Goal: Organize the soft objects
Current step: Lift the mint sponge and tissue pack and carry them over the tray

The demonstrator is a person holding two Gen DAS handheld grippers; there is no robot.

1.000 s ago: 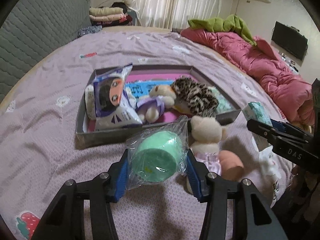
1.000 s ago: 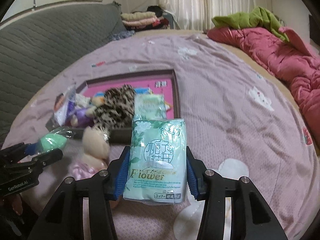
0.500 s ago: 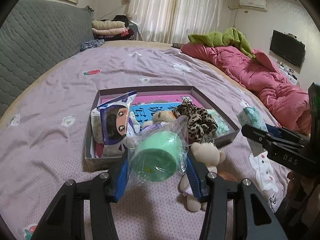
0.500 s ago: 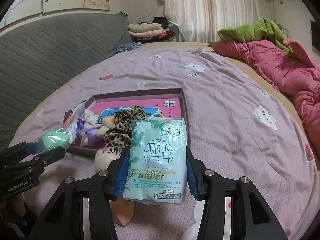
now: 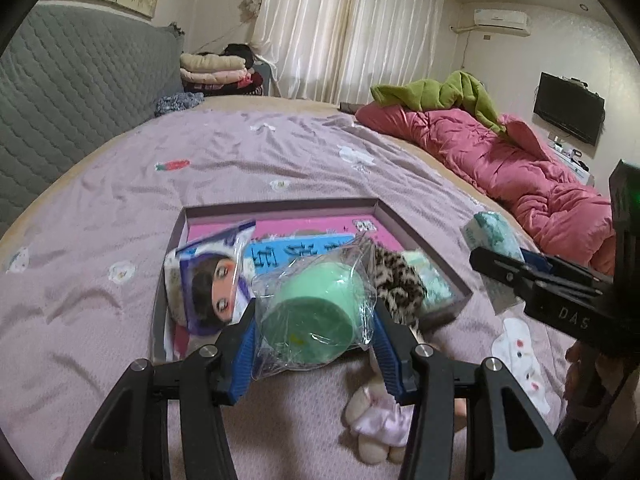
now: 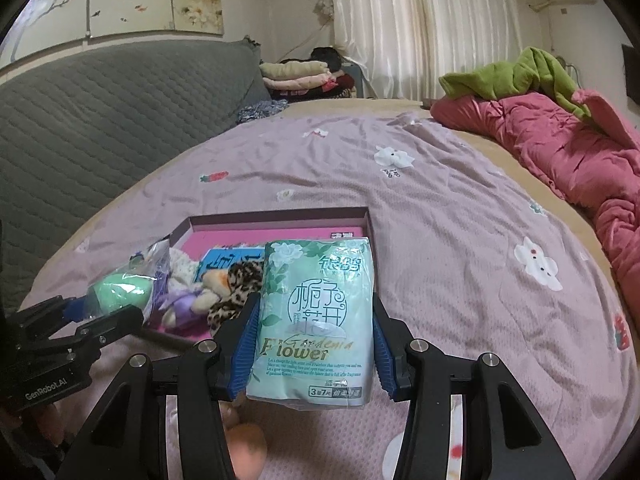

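My left gripper [image 5: 314, 320] is shut on a green sponge in a clear plastic bag [image 5: 316, 314], held above the near edge of a shallow box [image 5: 280, 208] with a pink floor. My right gripper [image 6: 314, 320] is shut on a mint-green tissue pack [image 6: 316, 320] printed with flowers. In the box lie a cartoon-face packet [image 5: 212, 280], a leopard-print plush [image 5: 396, 280], another tissue pack [image 5: 428, 280] and a small purple-dressed plush [image 6: 184, 300]. A cream plush [image 5: 374, 424] lies on the sheet under the left gripper. In the right wrist view the left gripper [image 6: 116, 300] shows at the left with its green sponge [image 6: 120, 292].
The bed has a lilac sheet [image 6: 440, 220] with flower prints. A pink quilt [image 5: 500, 160] and green blanket [image 5: 440, 92] lie at the right. A grey padded headboard [image 6: 100, 120] stands at the left, folded clothes [image 5: 216, 72] at the back. A peach sponge [image 6: 248, 448] lies below the right gripper.
Both grippers have risen and tipped up, each keeping its load. The box and plush have slid lower in both views and more of the room shows.
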